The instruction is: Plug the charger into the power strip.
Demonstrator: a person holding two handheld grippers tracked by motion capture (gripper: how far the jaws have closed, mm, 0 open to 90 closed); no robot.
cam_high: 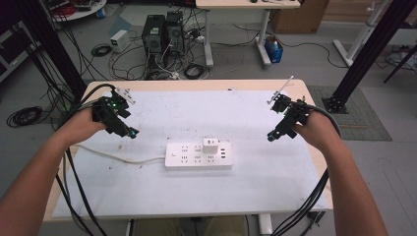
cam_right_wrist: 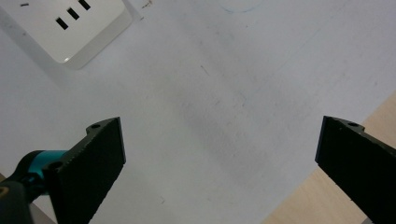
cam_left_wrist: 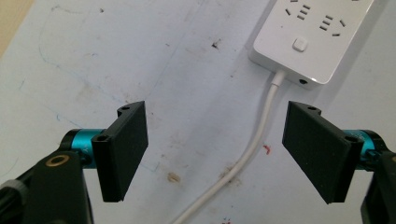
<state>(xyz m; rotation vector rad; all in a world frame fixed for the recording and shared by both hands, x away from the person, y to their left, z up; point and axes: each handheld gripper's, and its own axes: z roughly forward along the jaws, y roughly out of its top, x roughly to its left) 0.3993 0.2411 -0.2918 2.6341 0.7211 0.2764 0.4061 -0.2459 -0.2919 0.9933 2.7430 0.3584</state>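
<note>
Both forearms came in from the bottom of the high view, bare, angled outward. Left hand gripped the black two-jaw left gripper w/ teal fittings, tips aimed down & inward; in the left gripper view its jaws stood apart, nothing betw. them. Right hand held the matching black right gripper, tilted down-inward, jaws spread wide, nothing held.

No text, label or number is legible on the power strip or elsewhere.
</note>
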